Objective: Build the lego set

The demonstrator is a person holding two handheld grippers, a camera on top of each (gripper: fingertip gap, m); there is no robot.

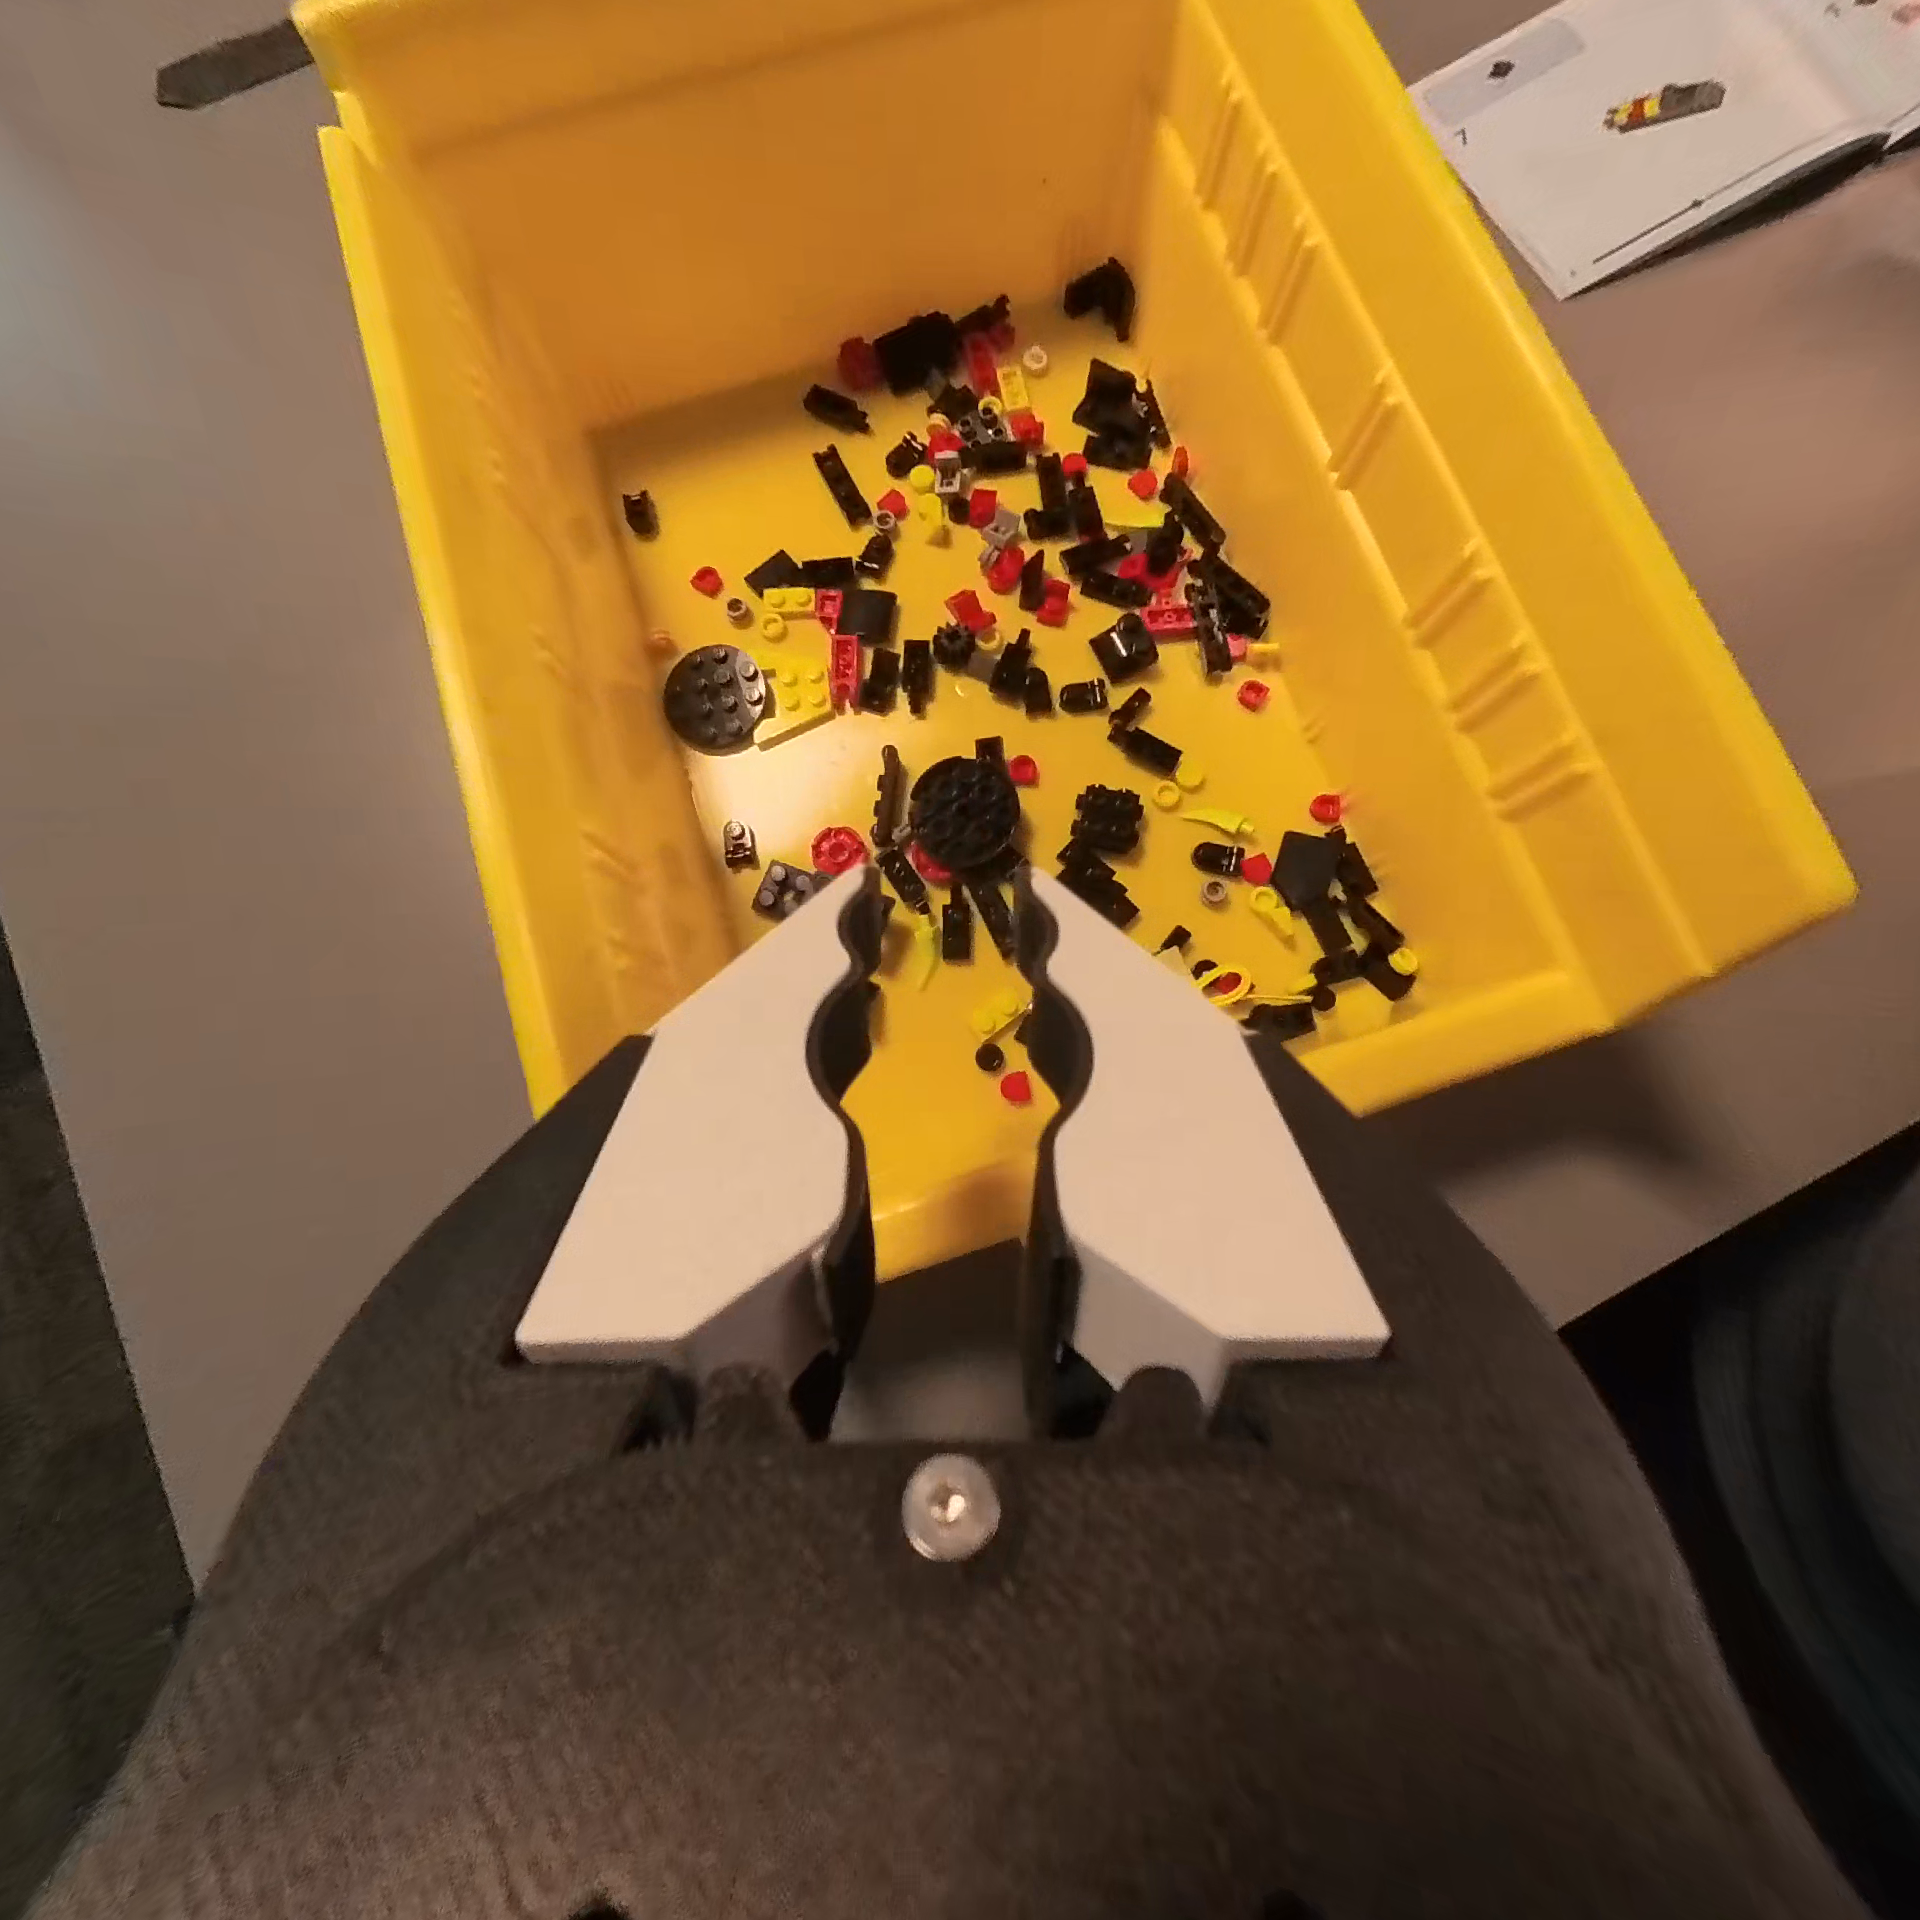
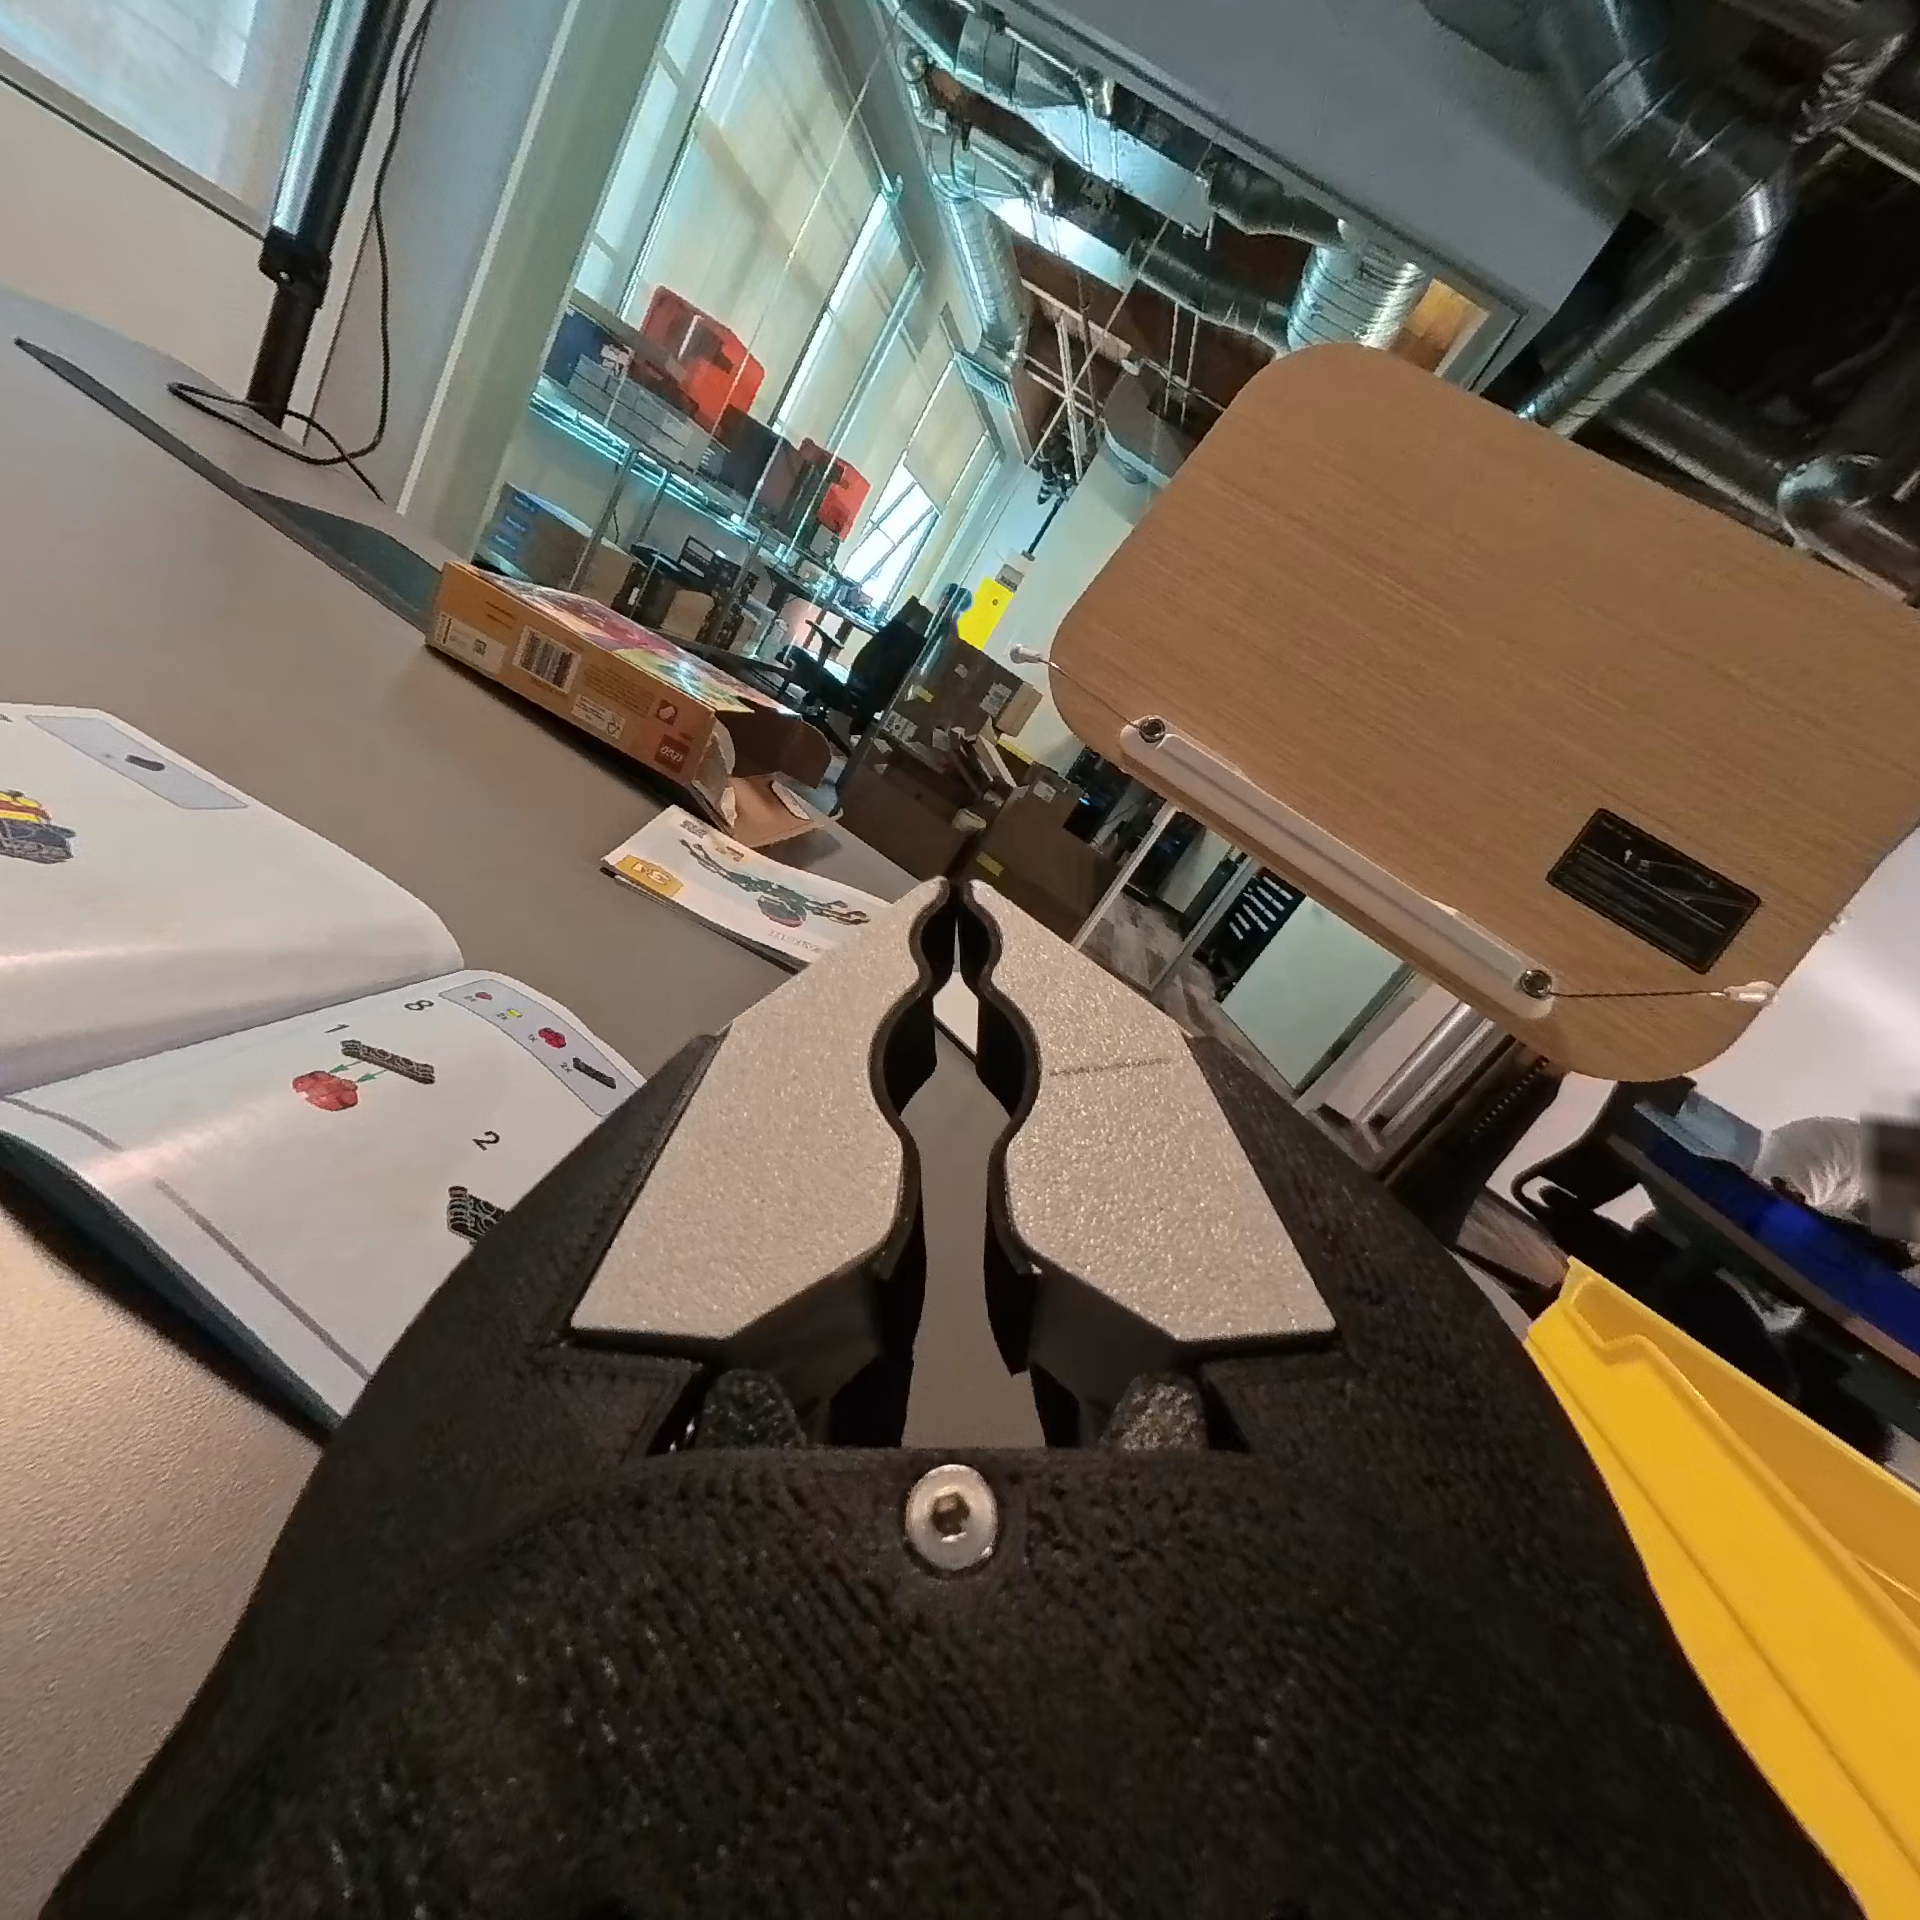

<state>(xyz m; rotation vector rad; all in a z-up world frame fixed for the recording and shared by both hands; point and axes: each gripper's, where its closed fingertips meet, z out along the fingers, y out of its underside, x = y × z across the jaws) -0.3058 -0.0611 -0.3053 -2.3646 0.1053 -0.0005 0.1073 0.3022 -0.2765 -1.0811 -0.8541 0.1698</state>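
Dozens of loose lego pieces (image 1: 1039, 644), black, red and yellow, lay scattered on the floor of the yellow bin (image 1: 727, 260) as I held the left tongs (image 1: 948, 883) above its near end, parted and empty. My right tongs (image 2: 958, 902), nearly closed and holding nothing, hung low over the table (image 2: 364, 748) beside the open instruction booklet (image 2: 260, 1091). I judged it best to single out one piece clear of its neighbours before pinching.

Left wrist view looks steeply down into the yellow bin (image 1: 1455, 540); right wrist view skims the table (image 2: 260, 623), sharing bin and open booklet (image 2: 260, 1091).
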